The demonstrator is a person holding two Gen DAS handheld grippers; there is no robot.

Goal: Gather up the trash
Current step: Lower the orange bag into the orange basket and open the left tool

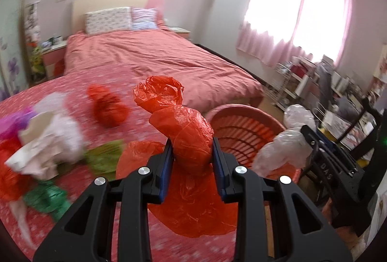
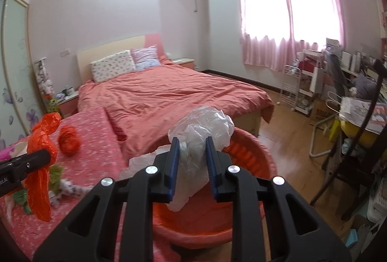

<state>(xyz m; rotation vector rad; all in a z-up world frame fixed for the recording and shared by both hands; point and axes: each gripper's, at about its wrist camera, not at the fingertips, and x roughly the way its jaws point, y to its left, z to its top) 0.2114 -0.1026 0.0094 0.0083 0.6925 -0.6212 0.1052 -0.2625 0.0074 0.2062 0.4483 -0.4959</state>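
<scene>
Fingers clamped on both sides: the left gripper (image 1: 192,149) squeezes a crumpled red plastic bag (image 1: 186,126), and the right gripper (image 2: 192,150) pinches a clear plastic bag (image 2: 200,131). The landmark is the pink basket (image 2: 251,153), sitting off the foot end of the bedcover. The clear bag hangs right above the basket's bowl; the red bag is held up over the bedcover, just on the bed side of the basket's rim.

The step in hand looks like the drop. I'd let the clear bag go first, low over the middle of the basket, so the light film can't drift out. The red bag trails a long loose tail, so lift it over the rim before crossing.

Floor beyond the basket is open; a cluttered chair (image 2: 358,131) stands further out. More trash (image 1: 46,141) waits on the bed side.
</scene>
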